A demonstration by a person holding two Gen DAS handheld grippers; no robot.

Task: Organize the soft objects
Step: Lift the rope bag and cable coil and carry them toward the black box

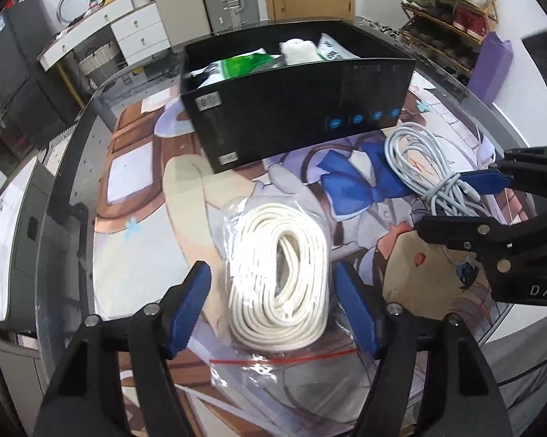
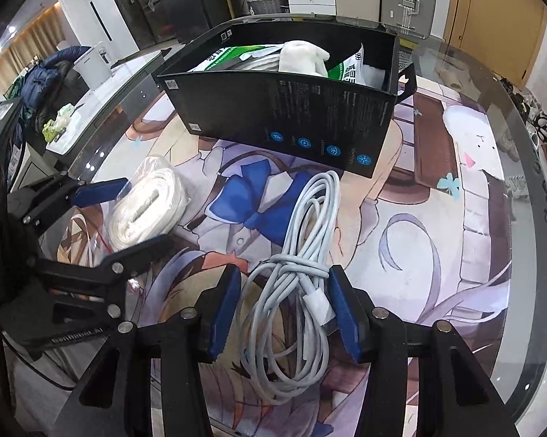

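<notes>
Left gripper (image 1: 273, 306) points steeply down, blue pads (image 1: 189, 309) spread apart, no pad contact visible on the bagged coil between them. Right gripper (image 2: 284, 309) also pitched steeply down, jaws narrower, blue pads (image 2: 341, 313) at either side of the cable bundle; whether they press on it cannot be told. The two grippers sit side by side, close together.
</notes>
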